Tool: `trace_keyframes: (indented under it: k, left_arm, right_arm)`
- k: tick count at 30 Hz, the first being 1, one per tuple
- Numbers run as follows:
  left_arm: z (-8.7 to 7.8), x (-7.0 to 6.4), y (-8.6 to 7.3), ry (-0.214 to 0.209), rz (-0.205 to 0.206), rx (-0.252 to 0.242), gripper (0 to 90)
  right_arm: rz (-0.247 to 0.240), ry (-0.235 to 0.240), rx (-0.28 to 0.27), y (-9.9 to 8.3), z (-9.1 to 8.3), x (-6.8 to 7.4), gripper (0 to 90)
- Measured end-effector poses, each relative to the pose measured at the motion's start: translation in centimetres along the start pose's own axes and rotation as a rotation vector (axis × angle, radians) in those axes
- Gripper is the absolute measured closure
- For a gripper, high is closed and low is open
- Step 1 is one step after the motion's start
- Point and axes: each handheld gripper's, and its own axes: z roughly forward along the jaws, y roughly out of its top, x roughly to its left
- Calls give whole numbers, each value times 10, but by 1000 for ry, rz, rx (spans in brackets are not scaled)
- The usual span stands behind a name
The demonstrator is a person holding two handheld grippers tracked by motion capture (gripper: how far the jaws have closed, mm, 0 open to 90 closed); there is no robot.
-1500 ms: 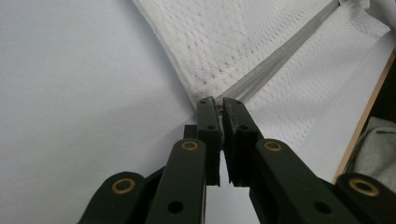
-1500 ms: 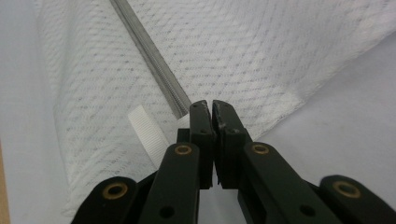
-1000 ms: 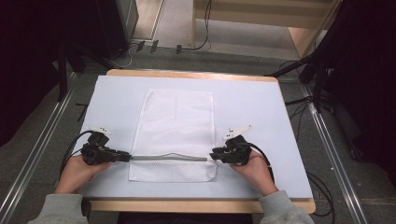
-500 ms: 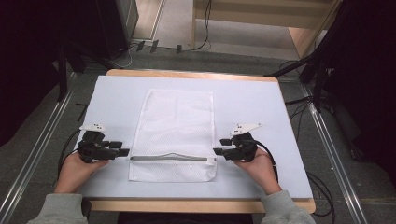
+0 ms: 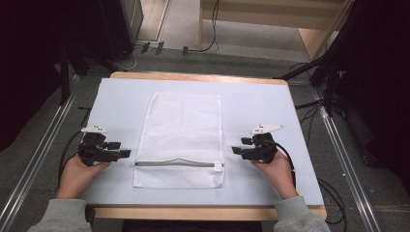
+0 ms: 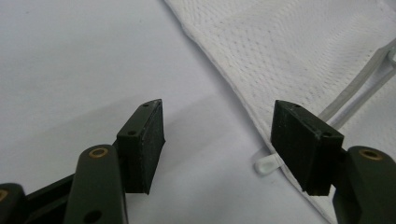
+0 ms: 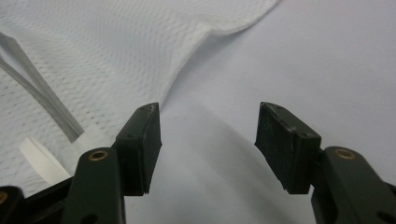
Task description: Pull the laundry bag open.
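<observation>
Pale sheeting covered the bench, where a white mesh bag lay flat at centre. Left gripper and right gripper flanked it, jaws apart, empty.

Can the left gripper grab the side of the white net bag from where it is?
Probably yes. The left gripper is open, and the mesh bag lies flat right beside it on the table, with nothing between them.
</observation>
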Motion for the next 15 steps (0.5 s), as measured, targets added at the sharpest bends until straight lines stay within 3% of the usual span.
trace_keyframes:
  k: [8,15]
  left_arm:
    - [1,3,1,16,-7,-5,325]
    - [5,2,2,-3,-12,6,303]
  right_arm:
    - [35,-34,15,-4,-1,-8,400]
    - [37,-39,25,-6,0,-9,396]
